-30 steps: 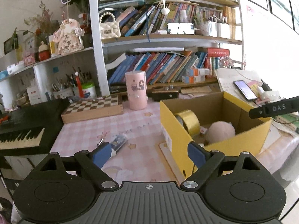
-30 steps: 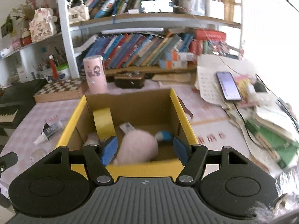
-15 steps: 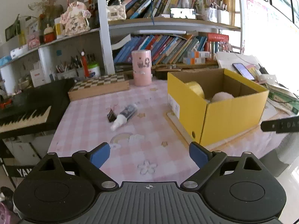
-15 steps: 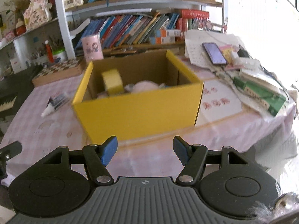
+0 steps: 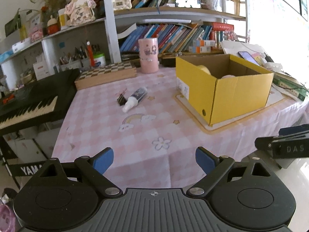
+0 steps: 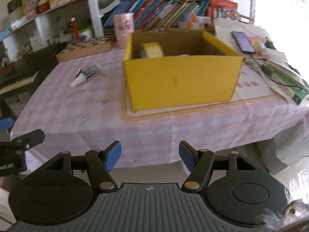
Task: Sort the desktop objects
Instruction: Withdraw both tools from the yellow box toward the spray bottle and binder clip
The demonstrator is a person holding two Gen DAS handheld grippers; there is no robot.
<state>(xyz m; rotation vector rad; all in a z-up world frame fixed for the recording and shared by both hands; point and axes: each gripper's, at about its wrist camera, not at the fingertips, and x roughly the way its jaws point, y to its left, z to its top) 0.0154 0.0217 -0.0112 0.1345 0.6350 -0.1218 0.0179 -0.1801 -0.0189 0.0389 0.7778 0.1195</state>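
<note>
A yellow cardboard box (image 5: 237,92) (image 6: 181,81) stands on the pink checked tablecloth (image 5: 146,131). Inside it I see a yellow tape roll (image 6: 152,50) (image 5: 203,68) and a pale pink fluffy thing (image 5: 228,76). A small tube with a white cap (image 5: 135,99) (image 6: 85,75) lies left of the box, with a black binder clip (image 5: 121,99) beside it. My left gripper (image 5: 154,159) is open and empty, held back over the table's front edge. My right gripper (image 6: 150,155) is open and empty, in front of the table, off its edge.
A pink cylinder (image 5: 148,55) and a chessboard box (image 5: 105,74) stand at the back. A black keyboard (image 5: 29,102) is to the left. A phone (image 6: 243,41), papers and a green booklet (image 6: 283,81) lie right of the box. Bookshelves fill the rear.
Both grippers have pulled back from the box toward the table's front edge; the right one was over the box a second ago. Both stay open and empty.
</note>
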